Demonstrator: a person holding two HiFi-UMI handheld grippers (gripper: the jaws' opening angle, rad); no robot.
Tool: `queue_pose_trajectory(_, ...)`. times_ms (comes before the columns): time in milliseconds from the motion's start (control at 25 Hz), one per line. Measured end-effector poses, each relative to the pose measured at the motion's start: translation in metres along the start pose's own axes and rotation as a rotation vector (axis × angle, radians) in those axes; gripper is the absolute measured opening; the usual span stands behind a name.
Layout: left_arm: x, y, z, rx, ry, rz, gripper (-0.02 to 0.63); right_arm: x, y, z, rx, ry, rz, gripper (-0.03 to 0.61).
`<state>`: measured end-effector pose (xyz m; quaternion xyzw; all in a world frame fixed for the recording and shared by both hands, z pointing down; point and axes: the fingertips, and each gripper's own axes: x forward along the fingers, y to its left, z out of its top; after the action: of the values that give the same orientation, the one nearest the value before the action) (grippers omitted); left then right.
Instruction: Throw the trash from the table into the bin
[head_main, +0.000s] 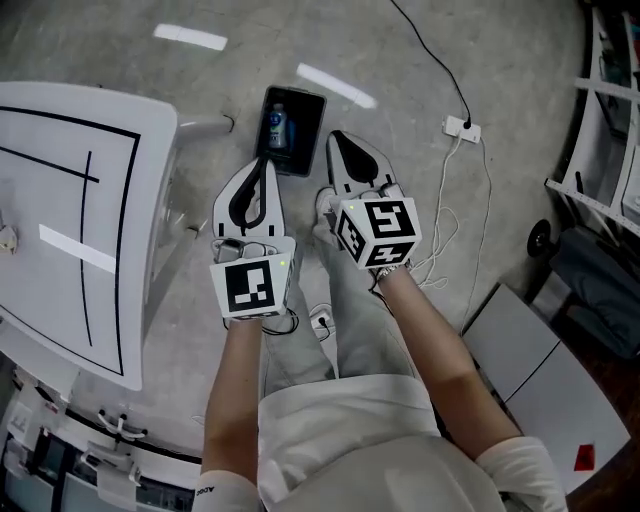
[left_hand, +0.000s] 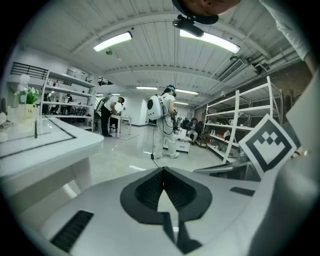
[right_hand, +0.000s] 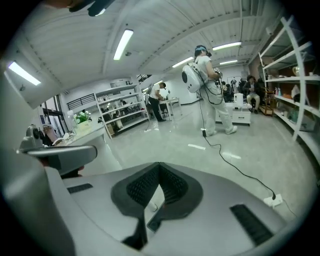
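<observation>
- Grey polished floor (head_main: 420, 80) fills the head view; a white table (head_main: 60, 150) with black lines stands at its left.
- Bin (head_main: 312, 120): dark, rectangular, on the floor just beyond both gripper tips and right of the table's corner.
- Bottle (head_main: 278, 126): blue-labelled, lies inside the bin.
- Small pale item (head_main: 6, 240): rests on the table at the picture's left edge; what it is cannot be told.
- Left gripper (head_main: 262, 168): held over the floor between table and bin, tip pointing toward the bin. In its own view the left gripper (left_hand: 163, 170) has its jaws pressed together at the tips, with only floor showing through the gap behind them. Nothing is held.
- Right gripper (head_main: 338, 140): just beside the left one, tip at the bin's right edge. In its own view the right gripper (right_hand: 159, 164) has its jaws pressed together, with nothing between them.
- Power strip (head_main: 462, 128): on the floor to the right of the bin, well apart from it, with a cable (head_main: 430, 50) running off.
- Shelves (head_main: 600, 150): stand along the right edge.
- Background, gripper views: a person (left_hand: 165, 120) in white stands on the open floor; others work at distant benches.
</observation>
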<state>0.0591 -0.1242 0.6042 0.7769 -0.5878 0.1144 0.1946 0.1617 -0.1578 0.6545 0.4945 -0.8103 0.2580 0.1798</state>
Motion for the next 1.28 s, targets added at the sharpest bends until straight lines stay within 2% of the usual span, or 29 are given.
queue_pose_trajectory(240, -0.024, -0.011, 0.071, 0.025, -0.098, 0.043, 0.005, -0.043, 0.007, 0.081, -0.066, -0.119, 0.038, 0.009)
queue_pose_trajectory(440, -0.066, -0.005, 0.130, 0.065, -0.141, 0.105, 0.005, -0.073, 0.020, 0.138, -0.061, -0.166, 0.071, 0.009)
queue_pose_trajectory(520, -0.094, 0.010, 0.154, 0.087, -0.167, 0.176, 0.005, -0.083, 0.038, 0.162, -0.075, -0.186, 0.116, 0.009)
queue_pose_trajectory(600, -0.129, 0.028, 0.179, 0.085, -0.208, 0.282, 0.005, -0.093, 0.060, 0.185, -0.097, -0.202, 0.180, 0.009)
queue_pose_trajectory(760, -0.211, 0.064, 0.223, -0.002, -0.326, 0.517, 0.005, -0.114, 0.108, 0.224, -0.159, -0.240, 0.310, 0.009)
queue_pose_trajectory(840, -0.247, 0.071, 0.236, -0.020, -0.367, 0.590, 0.005, -0.130, 0.134, 0.239, -0.188, -0.258, 0.376, 0.009)
queue_pose_trajectory(1040, -0.324, 0.072, 0.249, -0.004, -0.411, 0.725, 0.005, -0.168, 0.199, 0.252, -0.259, -0.275, 0.558, 0.009)
queue_pose_trajectory(1280, -0.392, 0.071, 0.234, -0.044, -0.449, 0.869, 0.005, -0.200, 0.295, 0.250, -0.349, -0.279, 0.776, 0.009)
